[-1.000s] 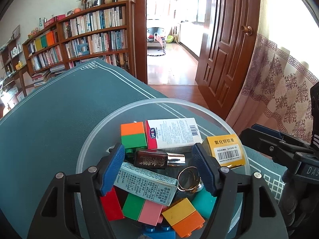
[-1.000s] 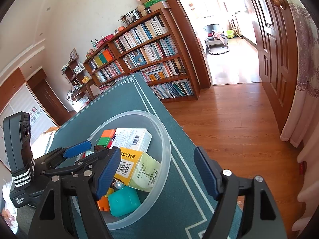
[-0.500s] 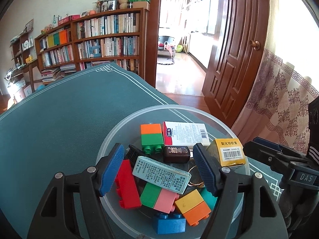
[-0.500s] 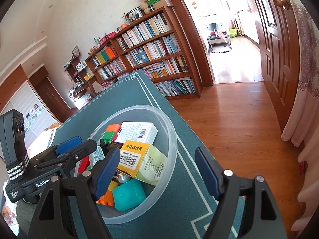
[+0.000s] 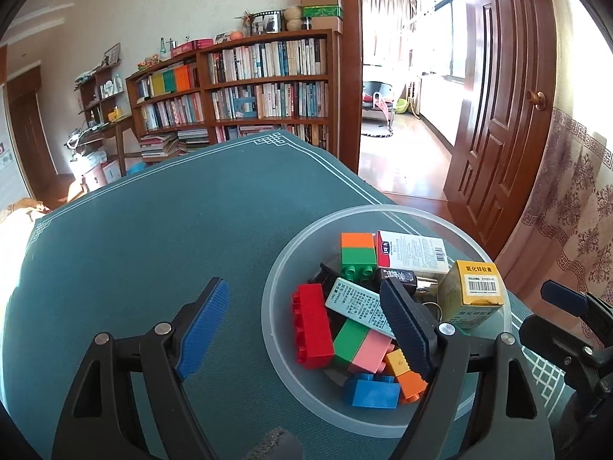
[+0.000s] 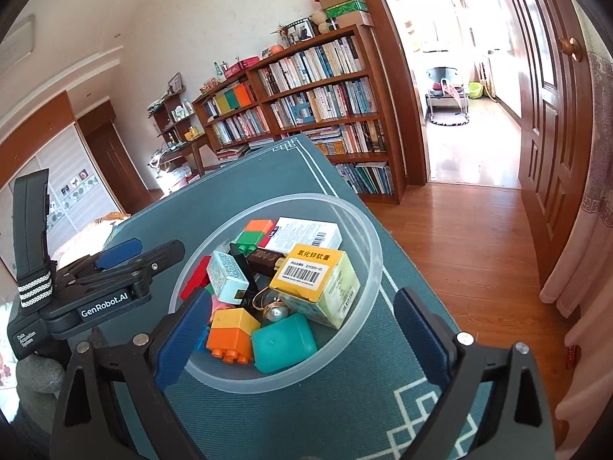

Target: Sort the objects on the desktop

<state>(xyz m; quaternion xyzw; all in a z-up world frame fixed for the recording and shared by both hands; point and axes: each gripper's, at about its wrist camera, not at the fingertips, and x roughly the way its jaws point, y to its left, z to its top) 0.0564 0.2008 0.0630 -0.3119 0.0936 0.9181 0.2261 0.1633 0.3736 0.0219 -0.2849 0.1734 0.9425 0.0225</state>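
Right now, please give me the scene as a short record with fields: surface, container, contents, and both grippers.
surface: green mat
container: clear plastic bowl
contents: red brick, blue brick, yellow box, teal cube, ring
left gripper: open, empty, one finger over the bowl
right gripper: open, empty, straddling the bowl's near rim

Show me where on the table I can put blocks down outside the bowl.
Free: the wide green mat left of the bowl, running to its far white-bordered corner. A narrower strip lies between the bowl and the table's right edge. Crowded: the bowl itself, with the left claw and right claw open at its rim.
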